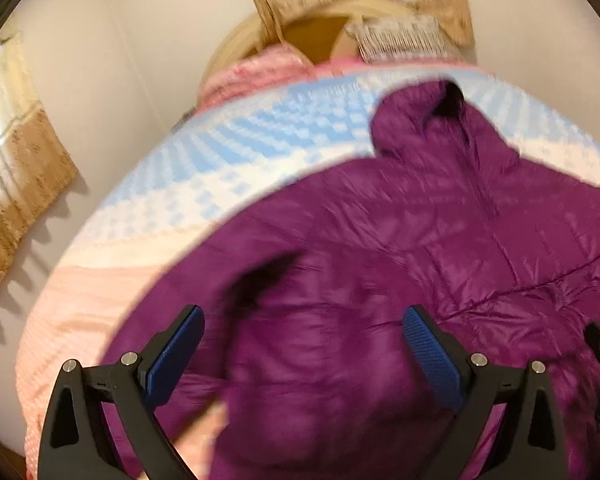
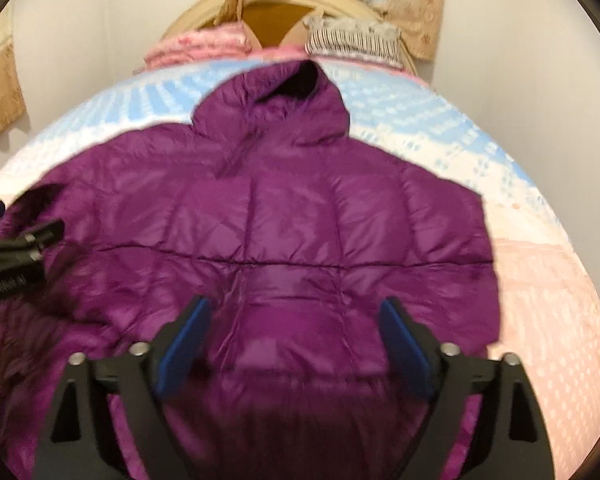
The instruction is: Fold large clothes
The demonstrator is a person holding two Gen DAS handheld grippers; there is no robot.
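Observation:
A purple quilted hooded jacket (image 2: 292, 208) lies spread on the bed, hood (image 2: 288, 92) toward the headboard. It also shows in the left wrist view (image 1: 400, 248), with a dark sleeve opening (image 1: 260, 280) at its left side. My left gripper (image 1: 304, 320) is open and empty above the jacket's left part. My right gripper (image 2: 296, 312) is open and empty above the jacket's lower middle. The left gripper's black body (image 2: 16, 248) shows at the left edge of the right wrist view, over the left sleeve.
The bed cover (image 2: 440, 128) is blue and white checked far off and pink (image 2: 560, 300) nearer. Pink folded bedding (image 2: 196, 48) and a striped pillow (image 2: 352, 40) lie at the curved headboard (image 2: 276, 16). Beige curtains (image 1: 16, 184) hang on the walls.

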